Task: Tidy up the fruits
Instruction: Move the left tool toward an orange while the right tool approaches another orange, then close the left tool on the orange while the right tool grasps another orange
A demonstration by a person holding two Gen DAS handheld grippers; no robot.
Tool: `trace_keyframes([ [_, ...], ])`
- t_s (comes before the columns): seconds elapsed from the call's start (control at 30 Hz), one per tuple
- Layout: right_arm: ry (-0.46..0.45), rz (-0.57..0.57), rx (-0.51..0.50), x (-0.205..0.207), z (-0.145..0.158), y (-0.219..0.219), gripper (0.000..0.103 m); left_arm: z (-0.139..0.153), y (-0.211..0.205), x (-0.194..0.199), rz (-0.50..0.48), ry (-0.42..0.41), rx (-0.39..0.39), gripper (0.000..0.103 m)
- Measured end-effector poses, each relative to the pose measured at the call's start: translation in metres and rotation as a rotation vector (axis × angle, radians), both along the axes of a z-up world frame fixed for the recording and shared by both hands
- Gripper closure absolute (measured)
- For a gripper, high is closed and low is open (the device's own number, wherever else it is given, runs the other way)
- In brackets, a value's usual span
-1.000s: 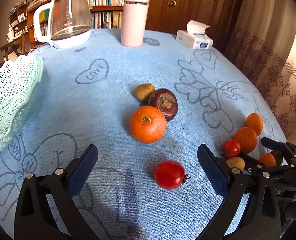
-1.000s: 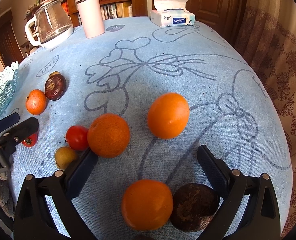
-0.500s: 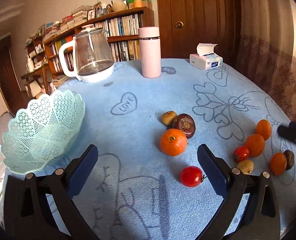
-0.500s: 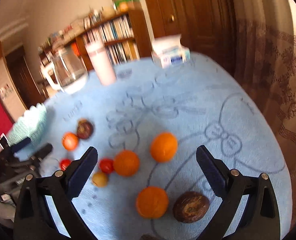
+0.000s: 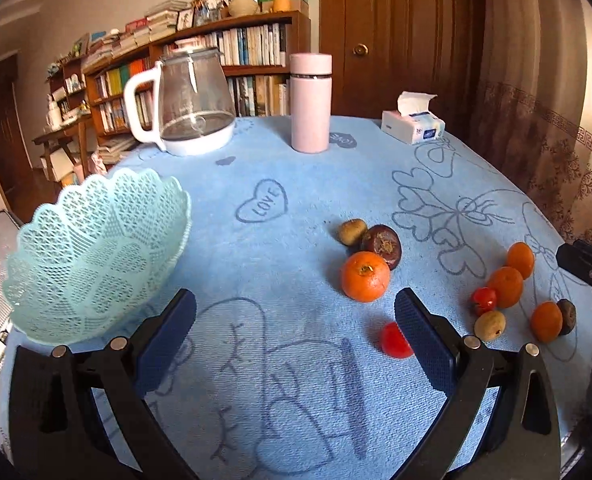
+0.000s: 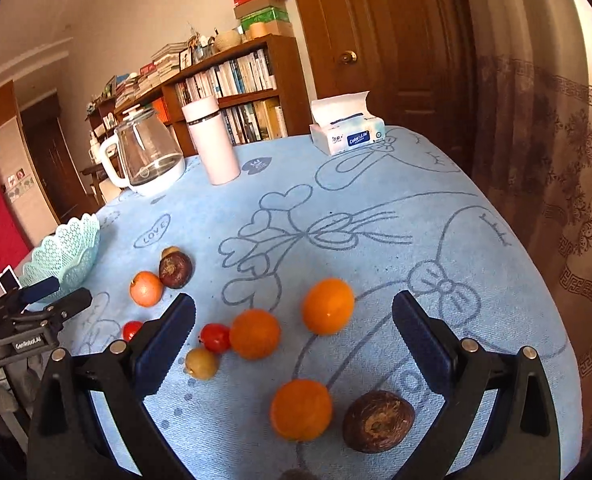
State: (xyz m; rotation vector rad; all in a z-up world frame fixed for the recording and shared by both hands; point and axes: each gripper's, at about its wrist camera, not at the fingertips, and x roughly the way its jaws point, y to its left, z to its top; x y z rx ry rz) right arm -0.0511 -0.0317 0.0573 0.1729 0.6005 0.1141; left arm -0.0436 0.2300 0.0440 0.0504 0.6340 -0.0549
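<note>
A lived-in home room: a crowded wooden bookshelf (image 5: 231,48) with boxes stacked on top, a panelled wooden door (image 6: 380,40), patterned curtains (image 5: 544,120), and a table under a blue tablecloth (image 5: 296,208) whose far edge carries a glass kettle (image 5: 187,100), pink flask (image 5: 310,102) and tissue box (image 5: 414,124).

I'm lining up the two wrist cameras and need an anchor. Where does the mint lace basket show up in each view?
Left wrist view: the mint lace basket fills the left side, big and near, just above the left gripper.
Right wrist view: it sits small at the far left edge, behind the left gripper.
Shared landmark: the pink bottle beside the glass kettle.
</note>
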Motion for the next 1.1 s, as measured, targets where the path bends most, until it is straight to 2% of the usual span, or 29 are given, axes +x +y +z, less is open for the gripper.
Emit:
trace_keyframes([
  [0.2,0.029,0.029,-0.003,0.003,-0.005,0.002,0.005,-0.013,-0.022,0.030,-0.096,0.090,-0.004,0.004],
  [0.33,0.066,0.024,0.020,0.006,-0.011,-0.003,0.005,-0.022,-0.034,0.048,-0.151,0.144,-0.007,0.014],
  [0.5,0.104,0.022,0.055,0.014,-0.016,-0.008,0.006,-0.036,-0.037,0.066,-0.174,0.207,-0.021,0.028],
  [0.57,0.117,0.011,0.074,0.018,-0.016,-0.012,0.007,-0.040,-0.038,0.069,-0.181,0.230,-0.028,0.029],
  [0.6,0.122,0.006,0.081,0.021,-0.016,-0.013,0.007,-0.040,-0.038,0.069,-0.183,0.227,-0.027,0.030],
  [0.7,0.158,-0.007,0.106,0.032,-0.018,-0.017,0.010,-0.038,-0.037,0.069,-0.192,0.221,-0.036,0.046],
  [0.77,0.183,-0.011,0.119,0.041,-0.021,-0.018,0.018,-0.037,-0.035,0.069,-0.189,0.218,-0.045,0.052],
  [0.8,0.195,-0.010,0.121,0.045,-0.022,-0.017,0.019,-0.036,-0.033,0.069,-0.191,0.216,-0.055,0.057],
  [0.87,0.216,-0.015,0.111,0.052,-0.024,-0.013,0.023,-0.034,-0.031,0.068,-0.197,0.212,-0.075,0.062],
  [1.1,0.301,-0.052,0.052,0.072,-0.038,-0.004,0.036,-0.032,-0.029,0.063,-0.206,0.186,-0.088,0.063],
])
